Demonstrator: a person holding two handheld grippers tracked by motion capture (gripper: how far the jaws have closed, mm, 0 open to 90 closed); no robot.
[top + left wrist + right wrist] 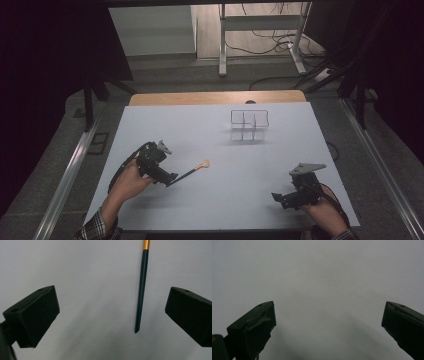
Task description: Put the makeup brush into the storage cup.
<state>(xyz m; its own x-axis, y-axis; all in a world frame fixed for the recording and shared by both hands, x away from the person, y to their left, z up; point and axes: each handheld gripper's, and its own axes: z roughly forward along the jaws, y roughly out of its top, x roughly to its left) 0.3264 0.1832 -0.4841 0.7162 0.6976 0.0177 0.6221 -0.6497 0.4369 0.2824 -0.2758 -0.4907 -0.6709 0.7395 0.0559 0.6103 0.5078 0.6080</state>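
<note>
A thin brush (192, 171) with a dark handle, a gold band and a pale tip lies flat on the white table (215, 200), left of the middle. My left gripper (172, 178) sits at the handle's end, open. In the left gripper view the dark handle (141, 290) lies on the table between the spread jaws, nearer the right one, touching neither. My right gripper (276, 197) hovers near the front right of the table, open, with bare table between its jaws (327, 322).
A small wire rack (249, 124) with several compartments stands at the back of the table, right of the middle. A wooden strip (215, 97) runs along the table's far edge. Metal rails (70, 170) flank the table on both sides.
</note>
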